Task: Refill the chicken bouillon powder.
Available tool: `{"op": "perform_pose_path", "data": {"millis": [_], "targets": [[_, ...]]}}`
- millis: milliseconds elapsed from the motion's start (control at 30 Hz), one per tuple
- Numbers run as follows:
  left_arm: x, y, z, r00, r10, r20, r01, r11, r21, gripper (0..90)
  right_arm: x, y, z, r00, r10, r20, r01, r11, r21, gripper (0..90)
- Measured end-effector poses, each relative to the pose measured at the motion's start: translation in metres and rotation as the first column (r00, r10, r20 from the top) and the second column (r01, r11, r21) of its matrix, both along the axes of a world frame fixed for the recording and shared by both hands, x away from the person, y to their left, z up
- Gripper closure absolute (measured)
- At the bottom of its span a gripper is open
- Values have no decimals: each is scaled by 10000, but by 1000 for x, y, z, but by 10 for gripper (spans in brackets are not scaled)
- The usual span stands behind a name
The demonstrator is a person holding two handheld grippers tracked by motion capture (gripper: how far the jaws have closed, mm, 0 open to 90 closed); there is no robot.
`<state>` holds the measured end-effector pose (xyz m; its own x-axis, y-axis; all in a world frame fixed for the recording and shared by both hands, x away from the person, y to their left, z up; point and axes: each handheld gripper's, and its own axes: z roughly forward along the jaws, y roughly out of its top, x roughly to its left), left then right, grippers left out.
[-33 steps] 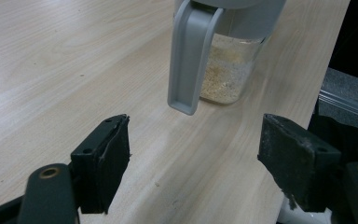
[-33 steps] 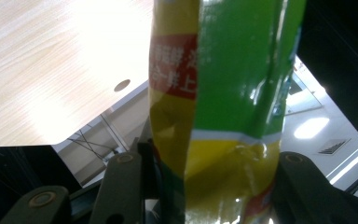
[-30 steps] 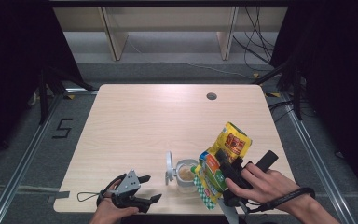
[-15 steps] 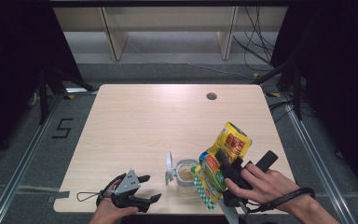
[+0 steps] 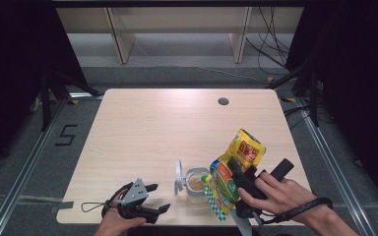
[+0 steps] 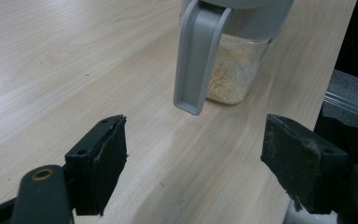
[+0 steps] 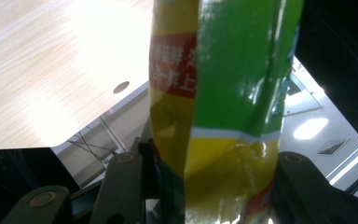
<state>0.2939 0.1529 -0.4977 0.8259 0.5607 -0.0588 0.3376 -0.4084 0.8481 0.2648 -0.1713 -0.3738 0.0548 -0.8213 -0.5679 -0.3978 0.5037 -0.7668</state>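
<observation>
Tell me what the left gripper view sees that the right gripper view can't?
The left gripper view looks along its open left gripper at a clear jar with pale grains in the bottom and a grey flip lid hanging down its side. The right gripper view looks along the right gripper, shut on a yellow and green bag, and past it sees a round hole in the table. Both see the wooden table.
</observation>
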Motion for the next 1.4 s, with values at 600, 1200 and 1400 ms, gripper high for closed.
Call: {"op": "perform_pose_path", "data": {"millis": [600,1200,1400], "targets": [[-1,-1,0,9999,103,-14,-103,9998,-182,213,-3,3,0,9999,108,-92,-108,9999,63,612],[0,0,0,10000,39,-1,-39,10000,5,213,-4,8,0,9995,229,-201,-225,9995,208,616],[-2,-2,-1,9994,226,-255,-230,9996,-181,214,-5,7,2,9995,250,-175,-246,9995,194,619]]}}
